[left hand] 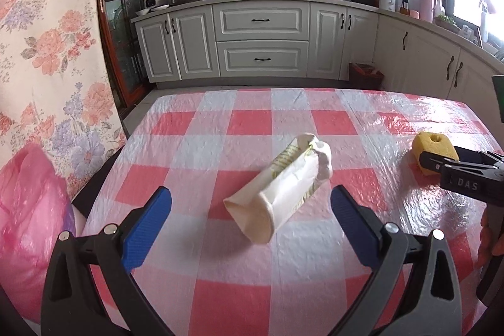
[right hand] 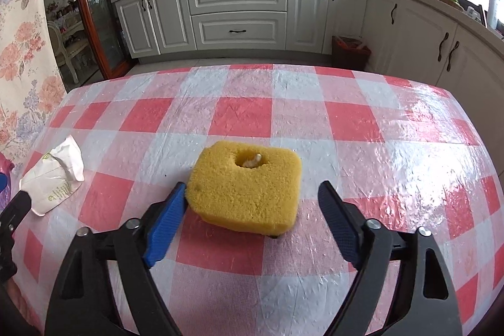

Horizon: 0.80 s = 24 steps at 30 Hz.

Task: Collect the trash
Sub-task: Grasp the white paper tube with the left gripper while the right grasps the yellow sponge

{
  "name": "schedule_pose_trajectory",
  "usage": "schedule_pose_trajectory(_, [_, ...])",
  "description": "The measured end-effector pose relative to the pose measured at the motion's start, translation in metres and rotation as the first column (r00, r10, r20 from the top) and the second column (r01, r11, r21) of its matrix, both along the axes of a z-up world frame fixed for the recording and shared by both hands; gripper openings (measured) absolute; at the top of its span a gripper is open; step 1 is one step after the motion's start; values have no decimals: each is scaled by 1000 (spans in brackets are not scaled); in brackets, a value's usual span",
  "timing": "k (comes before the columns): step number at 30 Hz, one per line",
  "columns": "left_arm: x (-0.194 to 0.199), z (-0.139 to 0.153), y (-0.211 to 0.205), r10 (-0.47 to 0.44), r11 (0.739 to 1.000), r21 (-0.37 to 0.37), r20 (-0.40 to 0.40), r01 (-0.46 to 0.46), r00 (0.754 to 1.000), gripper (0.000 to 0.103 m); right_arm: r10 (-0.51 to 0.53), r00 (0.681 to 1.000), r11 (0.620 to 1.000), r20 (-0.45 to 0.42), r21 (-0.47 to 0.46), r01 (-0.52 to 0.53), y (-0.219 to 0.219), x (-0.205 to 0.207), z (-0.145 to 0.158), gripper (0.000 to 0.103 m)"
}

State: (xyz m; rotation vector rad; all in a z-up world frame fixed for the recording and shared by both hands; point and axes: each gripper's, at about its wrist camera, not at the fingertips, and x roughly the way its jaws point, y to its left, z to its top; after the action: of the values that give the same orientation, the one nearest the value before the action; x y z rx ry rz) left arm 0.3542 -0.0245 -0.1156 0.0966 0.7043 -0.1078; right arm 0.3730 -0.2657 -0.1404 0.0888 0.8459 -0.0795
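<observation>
A crumpled white paper wrapper [left hand: 283,188] with green print lies on the red-and-white checked table [left hand: 245,122]. My left gripper [left hand: 251,203] is open, its blue pads on either side of the wrapper's near end, not touching it. A yellow sponge [right hand: 247,194] with a hole on top lies further right. My right gripper [right hand: 252,194] is open around the sponge, the left pad [right hand: 167,219] touching its side, the right pad apart. The wrapper also shows at the left of the right wrist view [right hand: 53,178]. The sponge [left hand: 433,150] and right gripper show in the left wrist view.
A pink plastic bag [left hand: 28,210] hangs at the table's left edge beside a floral curtain [left hand: 47,52]. Beyond the table's far edge are white kitchen cabinets [left hand: 261,40] and a brown bin [left hand: 365,74] on the floor.
</observation>
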Motion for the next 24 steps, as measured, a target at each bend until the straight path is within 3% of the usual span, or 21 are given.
schedule_pose_trajectory(3, [16,-4,-2,-16,1000,1,-28,16,999,98,0,1000,1000,-15,20,0,-3,3,-3,66])
schedule_pose_trajectory(12, [38,-16,-10,-59,998,-30,-86,56,995,94,-3,999,999,-32,50,5,-7,5,-7,63])
schedule_pose_trajectory(15, [39,-22,-19,-99,995,-34,-122,96,988,73,0,1000,999,-31,49,1,-6,4,-6,62])
schedule_pose_trajectory(17, [36,-25,-27,-101,995,2,-120,102,988,60,3,1000,999,-29,47,-2,-5,4,-6,60])
schedule_pose_trajectory(24, [16,-24,-41,-158,987,3,-99,159,982,47,14,1000,999,-24,45,-13,-3,2,-5,57])
